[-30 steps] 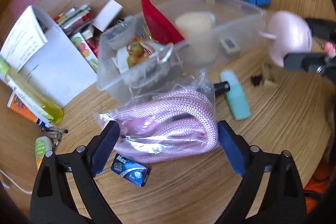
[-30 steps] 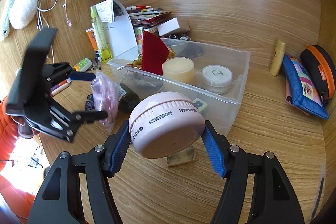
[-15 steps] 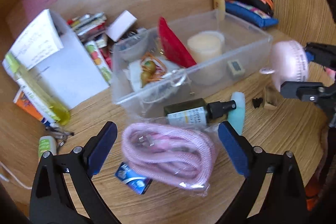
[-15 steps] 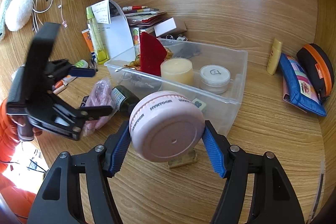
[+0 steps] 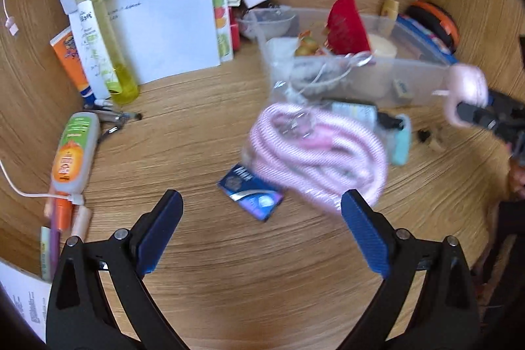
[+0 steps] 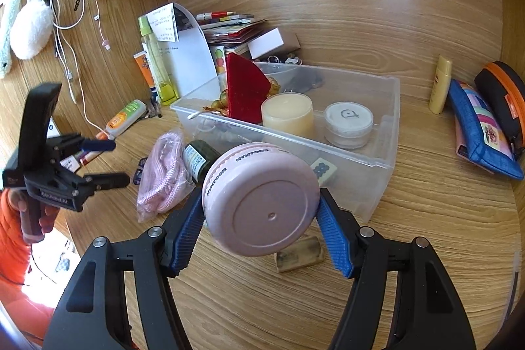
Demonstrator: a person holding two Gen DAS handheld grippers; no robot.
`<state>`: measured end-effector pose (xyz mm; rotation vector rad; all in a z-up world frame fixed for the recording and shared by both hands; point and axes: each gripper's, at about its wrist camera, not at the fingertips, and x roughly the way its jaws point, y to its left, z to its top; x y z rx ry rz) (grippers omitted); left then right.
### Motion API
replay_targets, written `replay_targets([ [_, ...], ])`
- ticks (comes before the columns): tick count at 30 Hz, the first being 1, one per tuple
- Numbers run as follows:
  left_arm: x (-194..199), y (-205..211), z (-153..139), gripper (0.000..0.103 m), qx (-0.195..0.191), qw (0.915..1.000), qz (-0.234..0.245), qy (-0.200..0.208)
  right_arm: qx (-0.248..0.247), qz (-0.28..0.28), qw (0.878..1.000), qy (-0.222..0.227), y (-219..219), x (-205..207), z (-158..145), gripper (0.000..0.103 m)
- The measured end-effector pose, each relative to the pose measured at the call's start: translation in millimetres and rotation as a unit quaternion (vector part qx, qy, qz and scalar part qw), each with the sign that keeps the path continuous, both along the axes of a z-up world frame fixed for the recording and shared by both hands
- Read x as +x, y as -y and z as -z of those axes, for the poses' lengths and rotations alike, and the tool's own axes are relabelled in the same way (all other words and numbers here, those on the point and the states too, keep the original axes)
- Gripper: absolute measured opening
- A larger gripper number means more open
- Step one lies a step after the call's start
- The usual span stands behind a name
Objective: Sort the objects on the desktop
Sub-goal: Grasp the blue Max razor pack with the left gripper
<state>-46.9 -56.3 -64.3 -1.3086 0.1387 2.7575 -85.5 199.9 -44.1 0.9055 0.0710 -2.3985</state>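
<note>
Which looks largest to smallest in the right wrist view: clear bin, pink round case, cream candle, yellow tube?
1. clear bin
2. pink round case, though nearness to the camera enlarges it
3. cream candle
4. yellow tube

Between the ribbed blue pads of the right gripper (image 6: pixel 261 230) sits a smooth, matt pink plastic case (image 6: pixel 261 199). Beyond it stands a clear, slightly frosted plastic bin (image 6: pixel 377 133) holding a waxy cream candle (image 6: pixel 287 112) and a red velvety piece (image 6: pixel 244 92). Left of the case, a braided pink cord (image 6: pixel 160 173) lies in a glossy, crinkled plastic bag. The worktop (image 6: pixel 426 218) is grained wood with a satin finish. The left gripper (image 5: pixel 261 227) has matt black plastic arms.
</note>
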Motion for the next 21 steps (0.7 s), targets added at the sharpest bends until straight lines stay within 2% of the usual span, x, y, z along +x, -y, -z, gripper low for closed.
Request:
replay_targets([
  [2,-3,4,6,0.098,-0.015,0.9999,-0.008,0.002,-0.001,-0.001,1.000,0.001,1,0,-1,0.063],
  [5,-9,17,15,0.095,-0.002,0.9999,0.006,0.012,0.006,-0.003,1.000,0.000,6,2,-1,0.063],
  [6,-11,19,18,0.091,0.000,0.9998,0.011,0.016,0.008,-0.004,1.000,0.001,7,3,-1,0.063],
  [7,-14,21,21,0.075,0.001,0.9995,0.019,0.024,0.011,-0.004,1.000,0.001,8,3,-1,0.063],
  [8,-17,22,24,0.069,0.006,0.9989,0.030,0.036,0.013,-0.004,1.000,0.001,9,4,-1,0.063],
  [9,-19,24,24,0.067,0.016,0.9986,0.035,0.036,0.016,-0.003,1.000,0.000,11,4,-1,0.063],
  [11,-23,25,22,0.058,0.012,0.9984,0.044,0.034,0.019,-0.002,1.000,0.001,14,4,-1,0.063],
  [15,-25,22,21,0.052,0.012,0.9978,0.061,0.023,0.021,0.001,1.000,-0.001,17,3,-3,0.063],
  [18,-25,23,22,0.051,0.014,0.9975,0.067,0.013,0.022,0.003,1.000,0.001,20,3,-3,0.063],
  [21,-26,24,23,0.051,0.011,0.9988,0.047,0.004,0.025,0.004,1.000,0.001,23,2,-3,0.063],
])
